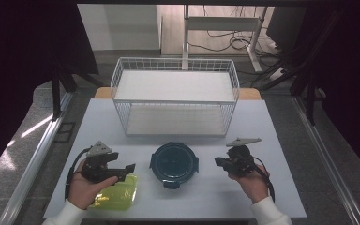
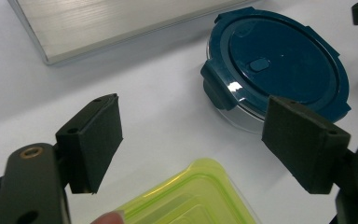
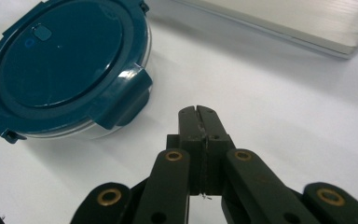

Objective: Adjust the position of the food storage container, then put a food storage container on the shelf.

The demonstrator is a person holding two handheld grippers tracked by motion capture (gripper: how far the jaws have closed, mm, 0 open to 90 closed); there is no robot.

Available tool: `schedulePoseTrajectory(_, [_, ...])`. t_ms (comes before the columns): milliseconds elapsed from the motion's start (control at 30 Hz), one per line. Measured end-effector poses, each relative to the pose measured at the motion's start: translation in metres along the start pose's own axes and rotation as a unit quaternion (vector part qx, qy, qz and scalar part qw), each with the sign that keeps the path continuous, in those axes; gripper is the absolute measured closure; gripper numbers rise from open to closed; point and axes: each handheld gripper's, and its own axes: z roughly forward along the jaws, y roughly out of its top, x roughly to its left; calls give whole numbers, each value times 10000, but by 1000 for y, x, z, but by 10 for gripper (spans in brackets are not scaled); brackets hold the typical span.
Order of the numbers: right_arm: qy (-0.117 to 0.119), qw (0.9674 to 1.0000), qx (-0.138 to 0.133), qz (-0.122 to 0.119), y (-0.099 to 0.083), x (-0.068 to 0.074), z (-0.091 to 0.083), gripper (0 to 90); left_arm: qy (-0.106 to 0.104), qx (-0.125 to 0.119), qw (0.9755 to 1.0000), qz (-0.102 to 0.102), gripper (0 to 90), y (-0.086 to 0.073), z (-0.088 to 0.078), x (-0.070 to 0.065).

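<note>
Here the round container (image 1: pixel 174 164), clear-walled under a smooth dark blue clip-on lid, sits mid-table between both hands, in front of the white wire shelf (image 1: pixel 175 96). The left gripper (image 1: pixel 123 172) hangs wide open above the soft-cornered yellow-green box (image 1: pixel 115 193); the right gripper (image 1: pixel 219 161) is pinched shut, empty. It looks like the approach stage; next, the right jaws must open to grip.

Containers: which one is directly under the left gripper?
The yellow-green rectangular container, at the table's near-left edge beneath the open left gripper. The round dark-blue-lidded container sits apart, mid-table.
</note>
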Motion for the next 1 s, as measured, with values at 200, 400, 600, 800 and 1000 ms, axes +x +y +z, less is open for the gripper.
schedulePoseTrajectory(200, [-150, 9998, -73, -87, -6, -4, -7, 604, -17, -15, 10000, 21, 197, 2, 1, -3])
schedulePoseTrajectory(400, [-163, 9996, -201, 77, -3, -1, -6, 267, 17, -11, 10000, -13, 193, 1, 1, 1])
schedulePoseTrajectory(600, [-267, 9991, -323, -26, -5, 8, -10, 230, 30, -45, 10000, -61, 193, 0, -1, 3])
schedulePoseTrajectory(800, [23, 9990, -422, 114, -5, 8, -14, 242, 25, -38, 10000, -61, 192, 0, -1, 2])
schedulePoseTrajectory(1000, [235, 9982, -455, 309, -4, 7, -14, 202, -43, -66, 9999, -108, 177, 5, -2, 0])
